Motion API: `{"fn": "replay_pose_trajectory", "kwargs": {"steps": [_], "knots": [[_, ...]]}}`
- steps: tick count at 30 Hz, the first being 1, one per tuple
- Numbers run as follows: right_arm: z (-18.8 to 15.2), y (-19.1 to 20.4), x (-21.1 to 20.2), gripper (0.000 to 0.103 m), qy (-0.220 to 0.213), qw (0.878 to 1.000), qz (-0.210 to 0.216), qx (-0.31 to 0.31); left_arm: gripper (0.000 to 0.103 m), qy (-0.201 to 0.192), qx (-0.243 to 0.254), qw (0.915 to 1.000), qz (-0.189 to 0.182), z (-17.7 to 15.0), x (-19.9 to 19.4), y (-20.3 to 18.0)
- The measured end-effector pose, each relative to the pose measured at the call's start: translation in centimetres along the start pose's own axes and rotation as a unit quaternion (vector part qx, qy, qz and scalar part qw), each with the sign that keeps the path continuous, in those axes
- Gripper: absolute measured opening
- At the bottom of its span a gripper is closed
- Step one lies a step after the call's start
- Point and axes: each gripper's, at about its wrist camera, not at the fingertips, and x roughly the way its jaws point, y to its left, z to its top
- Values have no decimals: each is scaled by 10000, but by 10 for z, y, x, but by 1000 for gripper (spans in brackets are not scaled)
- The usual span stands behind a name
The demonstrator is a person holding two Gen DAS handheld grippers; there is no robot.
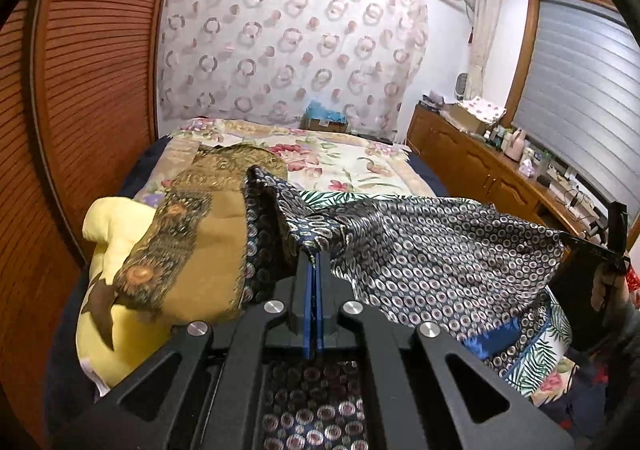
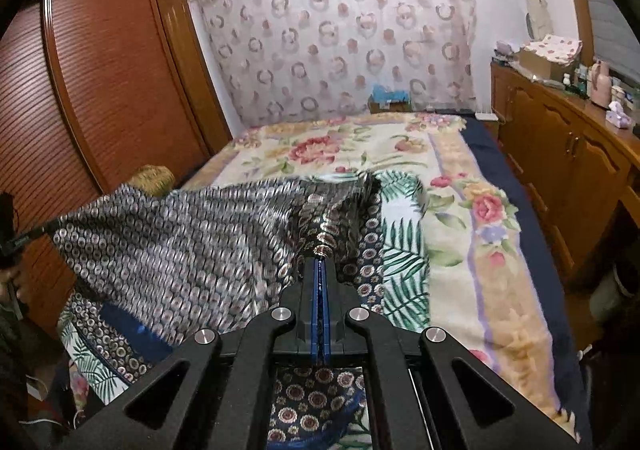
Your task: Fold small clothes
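**Patterned garment up and stretched between both grippers**

The circle-patterned garment (image 1: 440, 250) hangs taut above the floral bedspread (image 2: 480, 234), one edge pinched in the left gripper (image 1: 313, 255), the other in the right gripper (image 2: 321, 252), both clamped tight on cloth. The risk, I'd say: slippery, silky fabric could slide from those narrow pads, or the sagging lower part could drag across the leaf-print cloth (image 2: 404, 246) beneath and bunch. The mustard garment (image 1: 212, 234) sits just beside the left grip.
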Motion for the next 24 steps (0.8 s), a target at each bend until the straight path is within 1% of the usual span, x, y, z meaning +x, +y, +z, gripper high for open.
{"fn": "replay_pose_trajectory", "kwargs": {"steps": [3,5,8,10,12,15,18,20,23,24], "knots": [[-5,-2,-12,1,-81,10000,-28,-8,2,84,-71,9999,4,-12,-6,6],[-12,-2,-11,1,-28,10000,-76,-52,2,230,-141,9996,107,-30,-3,11],[-29,-3,1,1,264,9991,-304,-161,2,582,-211,9976,320,-59,11,20],[-41,-6,12,1,504,9973,-493,-195,2,807,-322,9955,369,-77,23,27],[-55,-12,24,1,714,9954,-622,-176,2,943,-386,9939,418,-91,30,31],[-67,-16,40,1,908,9925,-798,-204,2,1000,-352,9930,526,-101,32,31],[-71,-19,54,1,1009,9899,-968,-215,3,996,-271,9927,628,-100,33,31],[-69,-13,60,1,991,9900,-971,-242,3,922,-223,9935,629,-97,32,29],[-63,-5,58,1,832,9924,-876,-236,3,754,-122,9951,631,-96,23,24],[-62,-2,56,4,773,9928,-879,-264,3,708,-111,9956,609,-95,22,23]]}}
